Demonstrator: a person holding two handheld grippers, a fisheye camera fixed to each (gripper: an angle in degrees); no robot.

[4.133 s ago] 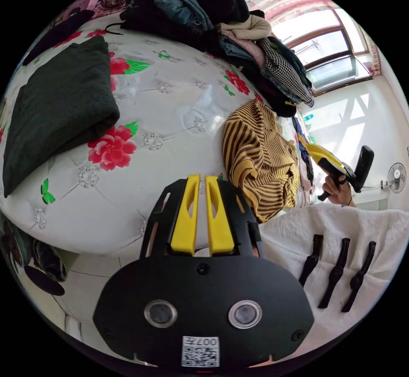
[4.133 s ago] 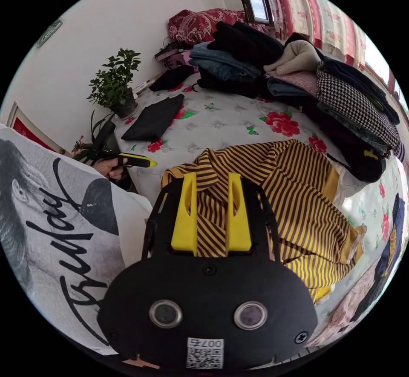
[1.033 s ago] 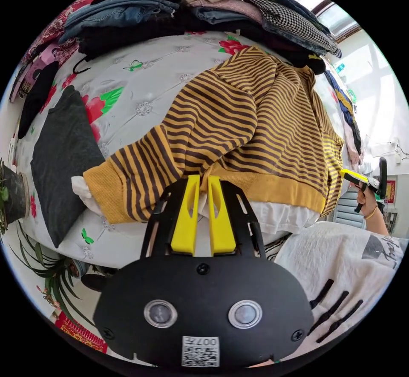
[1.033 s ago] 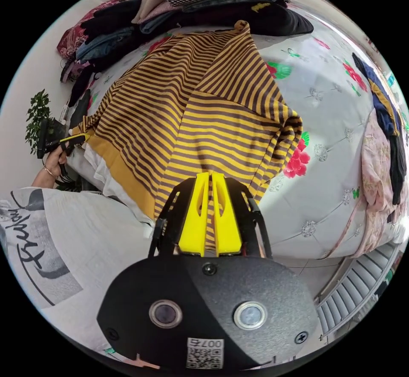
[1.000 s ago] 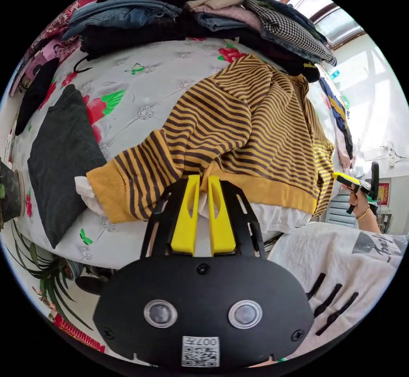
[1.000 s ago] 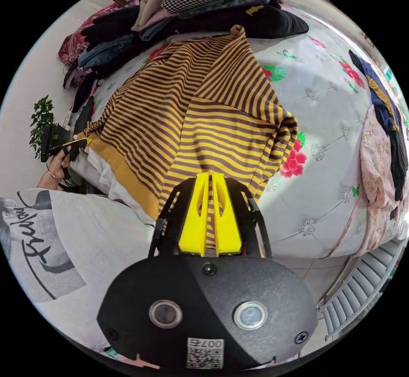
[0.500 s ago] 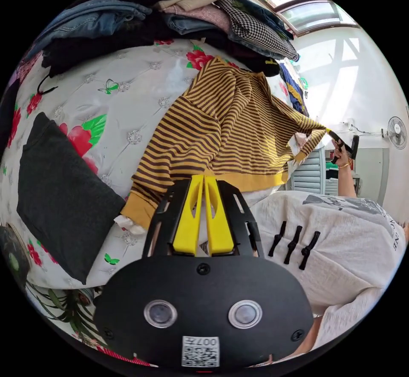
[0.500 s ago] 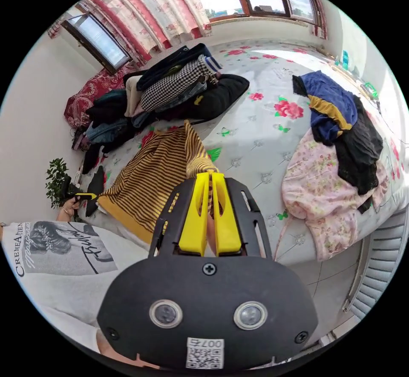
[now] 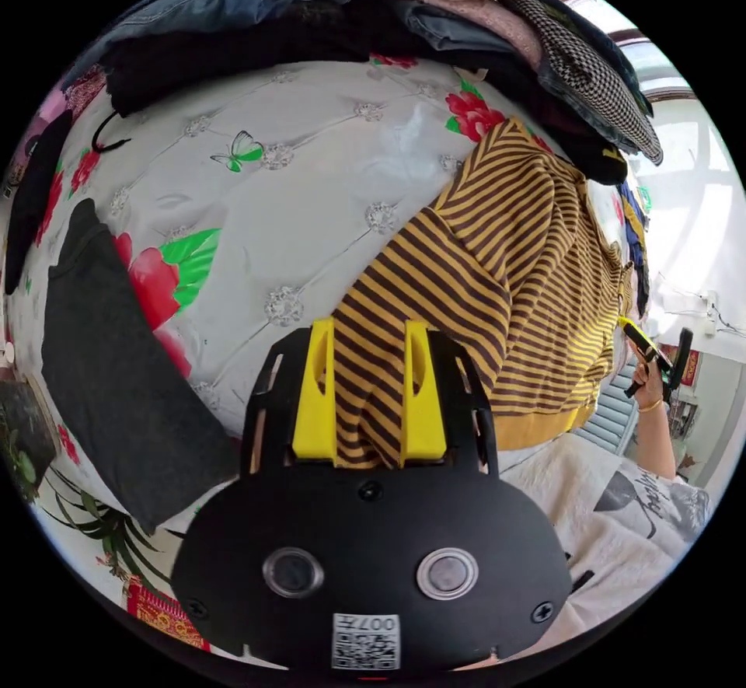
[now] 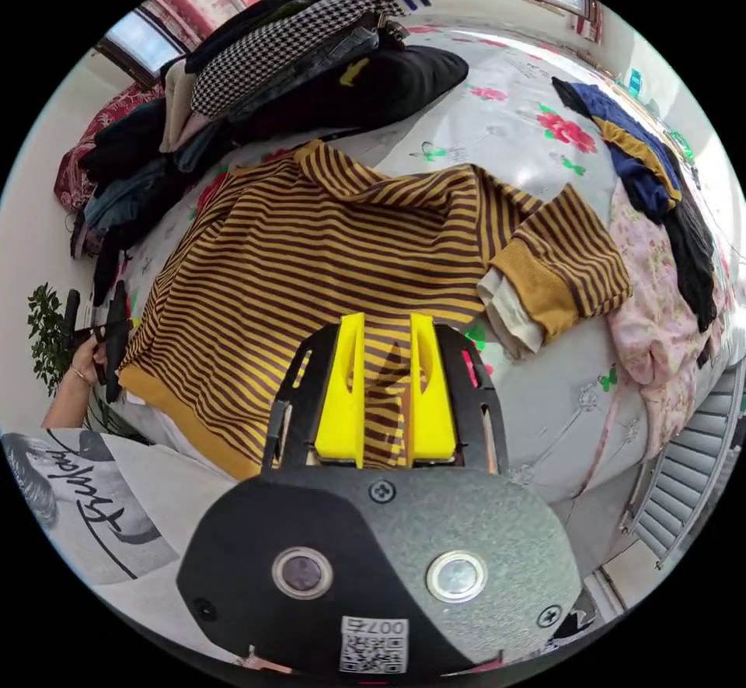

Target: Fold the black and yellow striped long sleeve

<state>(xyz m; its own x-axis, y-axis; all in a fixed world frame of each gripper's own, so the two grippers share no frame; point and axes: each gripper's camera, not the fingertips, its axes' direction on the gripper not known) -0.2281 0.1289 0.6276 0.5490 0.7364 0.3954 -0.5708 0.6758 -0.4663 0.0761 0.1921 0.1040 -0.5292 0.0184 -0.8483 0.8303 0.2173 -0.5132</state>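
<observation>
Left gripper view: the left tongs (image 9: 369,389) are spread wide, with the striped long sleeve (image 9: 497,284) lying loose between the jaws. In the right gripper view, the right tongs (image 10: 386,389) are spread apart too, over the shirt (image 10: 326,260), which is laid flat on the flowered bed (image 10: 505,120), near a pile of clothes (image 10: 272,66).
</observation>
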